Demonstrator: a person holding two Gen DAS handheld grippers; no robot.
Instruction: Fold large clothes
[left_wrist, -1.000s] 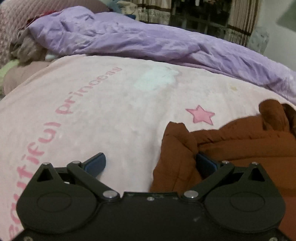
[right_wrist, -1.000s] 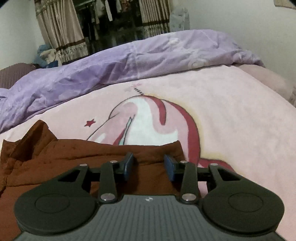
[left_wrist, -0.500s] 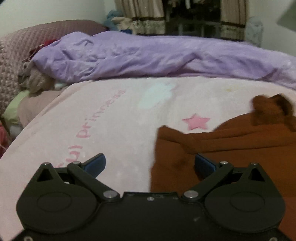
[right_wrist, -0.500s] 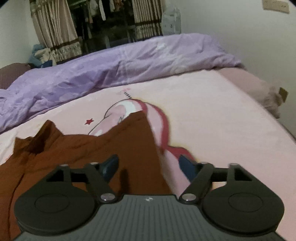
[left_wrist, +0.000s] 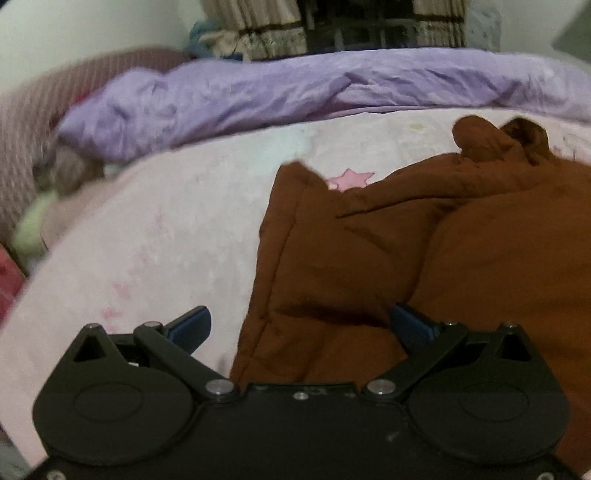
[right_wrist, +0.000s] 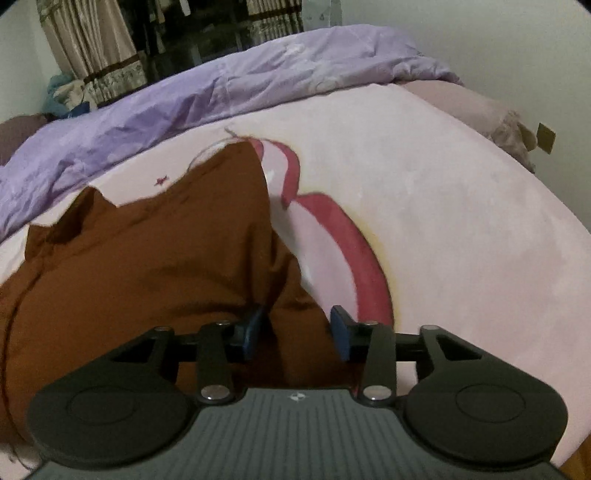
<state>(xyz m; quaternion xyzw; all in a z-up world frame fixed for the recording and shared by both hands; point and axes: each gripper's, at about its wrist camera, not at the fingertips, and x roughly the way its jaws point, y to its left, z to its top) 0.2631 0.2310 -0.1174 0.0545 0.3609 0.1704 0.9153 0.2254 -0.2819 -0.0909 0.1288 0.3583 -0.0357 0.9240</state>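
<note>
Brown cloth (left_wrist: 424, 258) now fills far more of both wrist views than one second ago, when it lay low and bunched on the pink blanket (left_wrist: 166, 240); its left edge has been drawn out long and straight. The left gripper (left_wrist: 301, 323) has its fingers wide apart over that edge, as before, while the right gripper (right_wrist: 295, 328), which opened half a second ago, has narrowed but is not clamped. I judge the garment spread, and not yet folded
</note>
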